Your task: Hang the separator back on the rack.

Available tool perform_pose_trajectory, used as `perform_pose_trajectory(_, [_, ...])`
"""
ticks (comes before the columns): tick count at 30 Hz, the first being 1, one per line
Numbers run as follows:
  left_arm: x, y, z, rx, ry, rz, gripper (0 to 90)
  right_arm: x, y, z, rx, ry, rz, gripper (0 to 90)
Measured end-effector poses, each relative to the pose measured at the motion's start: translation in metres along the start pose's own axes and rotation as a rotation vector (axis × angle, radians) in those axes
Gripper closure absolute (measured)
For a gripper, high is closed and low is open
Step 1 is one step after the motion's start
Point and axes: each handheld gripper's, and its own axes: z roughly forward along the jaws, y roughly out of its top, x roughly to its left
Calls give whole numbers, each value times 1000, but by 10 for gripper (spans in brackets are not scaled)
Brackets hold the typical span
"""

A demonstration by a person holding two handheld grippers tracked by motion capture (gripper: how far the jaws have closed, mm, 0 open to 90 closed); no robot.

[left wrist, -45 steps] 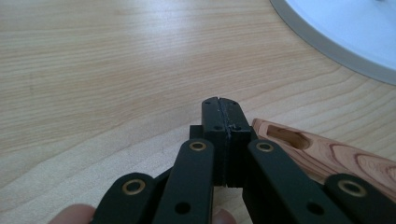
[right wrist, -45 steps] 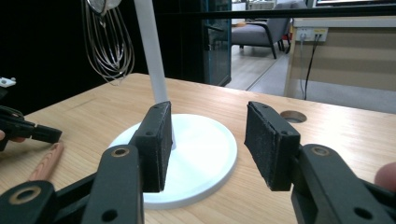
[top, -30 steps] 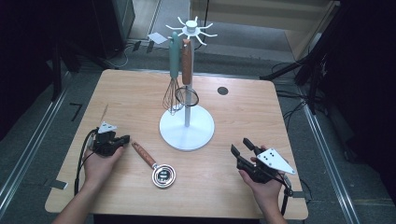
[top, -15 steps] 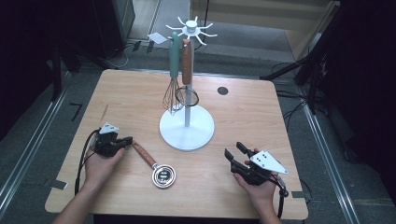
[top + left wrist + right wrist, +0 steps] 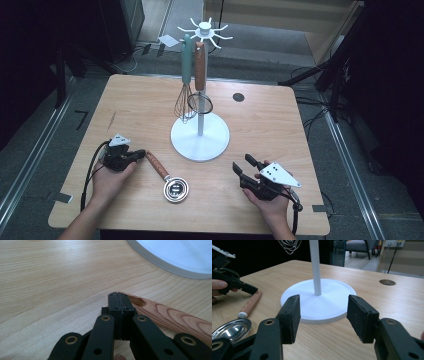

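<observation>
Wooden-handled steel ladle (image 5: 167,177) lies flat on the pale wood surface (image 5: 280,125), near the white round-based utensil stand (image 5: 200,136). Left claw (image 5: 141,153) clenched, tips at the handle's end (nothing between them). Right claw (image 5: 243,165) released, empty, well apart from it.

A small metal strainer (image 5: 176,190) with a wooden handle (image 5: 157,165) lies flat on the light wooden table, near its front edge. Its shiny round bowl (open side up) rests toward the person, while the reddish-brown handle slants away to the left, its far end showing a hanging hole, just in front of the white stand base (image 5: 200,136).
</observation>
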Motion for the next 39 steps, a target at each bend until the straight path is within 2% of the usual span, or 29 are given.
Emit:
perform_pose_trajectory(5, [-8, -2, 0, 9, -15, 20, 900, 8, 0, 4, 9, 22, -7, 457])
perform_pose_trajectory(8, [-12, -5, -1, 15, -35, 16, 900, 11, 0, 5, 13, 31, -17, 457])
perform_pose_trajectory(13, [-21, -16, -7, 30, -101, 11, 900, 11, 0, 5, 11, 35, -10, 458])
perform_pose_trajectory(16, [-28, -22, -10, 45, -155, 7, 900, 10, 0, 4, 11, 33, -10, 458])
perform_pose_trajectory(22, [-46, -25, -6, 59, -225, 21, 900, 10, 0, 6, 13, 34, -6, 459])
perform_pose_trajectory(33, [-75, -26, 2, 94, -296, 69, 900, 9, 0, 5, 13, 32, -11, 461])
perform_pose_trajectory(39, [-87, -25, 7, 100, -321, 83, 900, 9, 0, 6, 19, 34, -11, 462])
